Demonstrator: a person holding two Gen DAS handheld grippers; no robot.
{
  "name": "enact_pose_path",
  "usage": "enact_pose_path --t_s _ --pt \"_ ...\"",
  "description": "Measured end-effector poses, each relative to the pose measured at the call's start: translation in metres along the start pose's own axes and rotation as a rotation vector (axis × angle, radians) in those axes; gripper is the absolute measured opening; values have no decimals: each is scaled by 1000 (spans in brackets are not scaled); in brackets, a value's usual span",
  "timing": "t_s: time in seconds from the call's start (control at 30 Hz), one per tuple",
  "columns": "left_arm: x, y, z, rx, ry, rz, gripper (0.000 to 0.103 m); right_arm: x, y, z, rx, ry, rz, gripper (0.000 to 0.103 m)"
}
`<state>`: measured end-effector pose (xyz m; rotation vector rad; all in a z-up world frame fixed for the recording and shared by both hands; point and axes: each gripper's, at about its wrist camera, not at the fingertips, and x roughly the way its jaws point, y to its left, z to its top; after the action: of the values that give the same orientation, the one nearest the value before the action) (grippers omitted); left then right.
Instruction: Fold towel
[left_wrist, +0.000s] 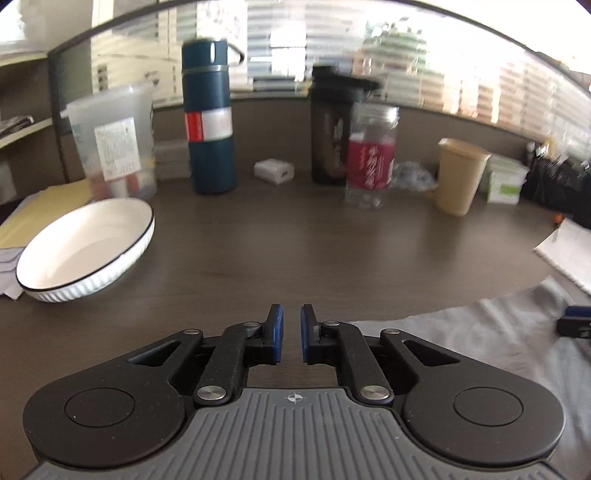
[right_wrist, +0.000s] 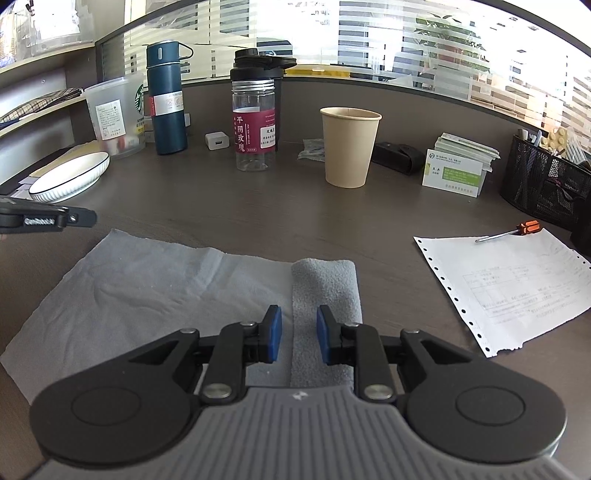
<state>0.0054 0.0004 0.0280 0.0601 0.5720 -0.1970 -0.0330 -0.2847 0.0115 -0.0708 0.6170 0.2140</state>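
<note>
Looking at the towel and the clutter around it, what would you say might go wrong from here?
1. The rolled edge of the towel lies loose between the right tool's open pads and may unroll.
2. The left tool is open over bare desk, so that side could drag unevenly.
3. The printed sheet and screwdriver lie beside the towel and might get swept.

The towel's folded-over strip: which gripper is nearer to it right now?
Right. The right gripper hovers over the folded strip of the towel, jaws open. The left gripper sits off the towel's left edge, over bare desk.
</note>
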Motion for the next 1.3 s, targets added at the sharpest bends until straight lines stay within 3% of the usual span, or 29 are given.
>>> enact_pose_path --t_s 0.13,0.3,0.47,0.5,0.77,1.03,1.2,1.3 --pt "-24 -30 -10 27 -36 -138 47 0 0 0 -4 1 -7 22" --pt "-24 -59 -27 59 -6 -234 47 0 -1 0 -4 2 -27 13" --pt "-15 -65 -34 50 48 -229 53 1 -5 -1 4 1 -34 2" --pt "-15 -65 -35 52 55 -225 58 0 -5 -1 3 1 -34 2" --pt "-11 -72 -38 104 74 -204 62 -10 -25 8 68 -41 -20 2" --pt "-10 -72 -37 113 76 -206 64 -8 -69 -1 145 10 -134 7" --pt "-10 -74 -36 122 77 -203 65 -21 -82 -10 168 -1 -187 8" --pt "-10 -74 -36 123 77 -203 65 -36 -81 -13 173 -28 -173 8"
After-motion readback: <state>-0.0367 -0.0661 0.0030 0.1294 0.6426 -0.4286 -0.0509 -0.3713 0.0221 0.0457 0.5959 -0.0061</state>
